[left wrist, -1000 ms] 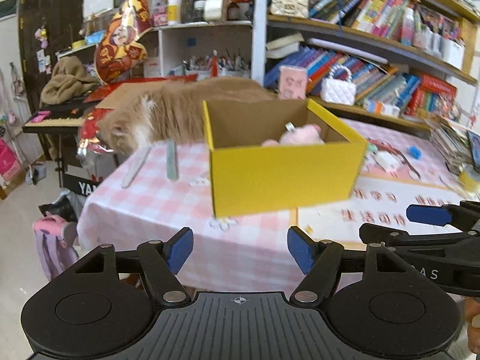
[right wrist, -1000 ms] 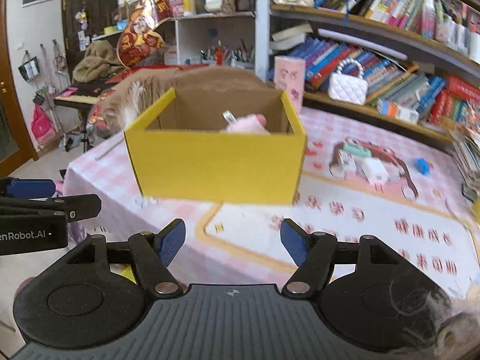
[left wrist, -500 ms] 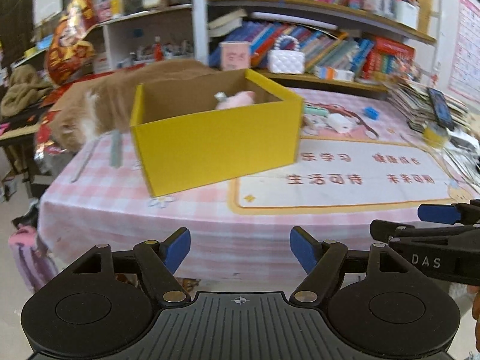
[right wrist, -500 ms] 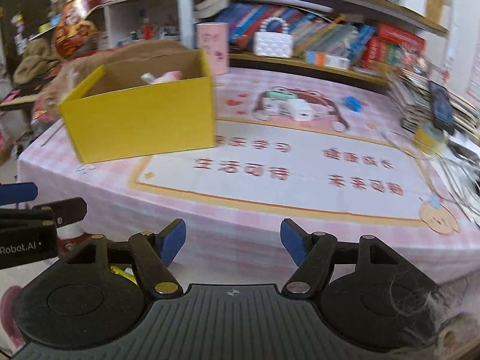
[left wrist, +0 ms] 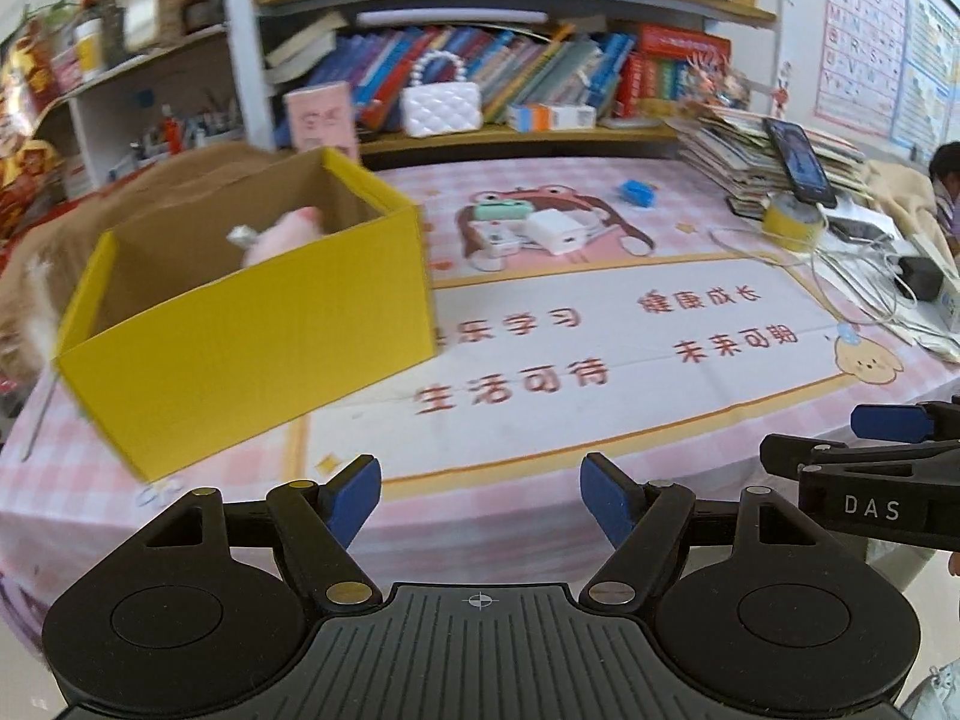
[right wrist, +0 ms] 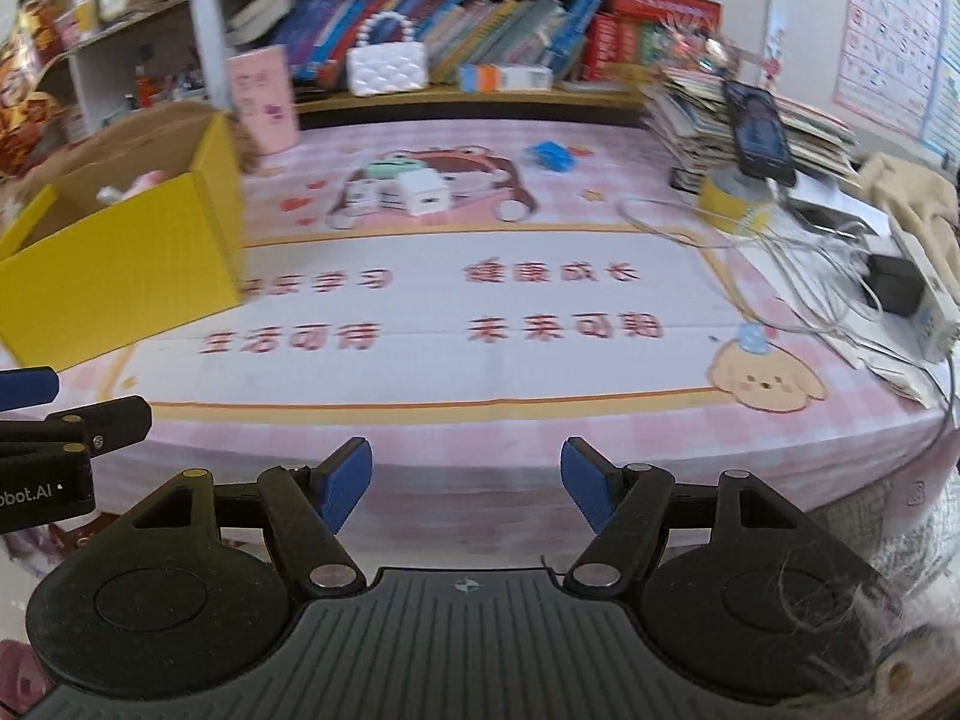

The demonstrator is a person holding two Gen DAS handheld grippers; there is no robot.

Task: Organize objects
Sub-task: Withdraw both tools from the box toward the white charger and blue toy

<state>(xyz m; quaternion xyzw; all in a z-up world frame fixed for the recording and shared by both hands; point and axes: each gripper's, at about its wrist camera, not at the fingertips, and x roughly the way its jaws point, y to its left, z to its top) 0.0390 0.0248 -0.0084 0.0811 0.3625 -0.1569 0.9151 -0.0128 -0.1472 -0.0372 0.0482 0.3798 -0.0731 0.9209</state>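
Both views have swung rightward across the counter point(left wrist: 690, 324) since the earlier frames, so the yellow box point(left wrist: 252, 354) now sits at the left and the small items near the back come toward centre. Left tool point(left wrist: 480, 498): jaws apart, nothing between them, having just been widening slightly. Right tool point(right wrist: 465, 489): jaws apart, empty. Items to organise: white charger block point(left wrist: 555, 232), mint-green piece point(left wrist: 501, 211), blue piece point(left wrist: 637, 192), all lying well beyond both tools on the printed mat; pink soft toy point(left wrist: 285, 234) already in the box. Recommended handling, as judgement: approach one item at a time, straddle it squarely before closing, avoid the loose cables point(right wrist: 798, 276) at right. Left view alone shows the toy clearly inside the box; right view alone shows more of the cables and adapter.
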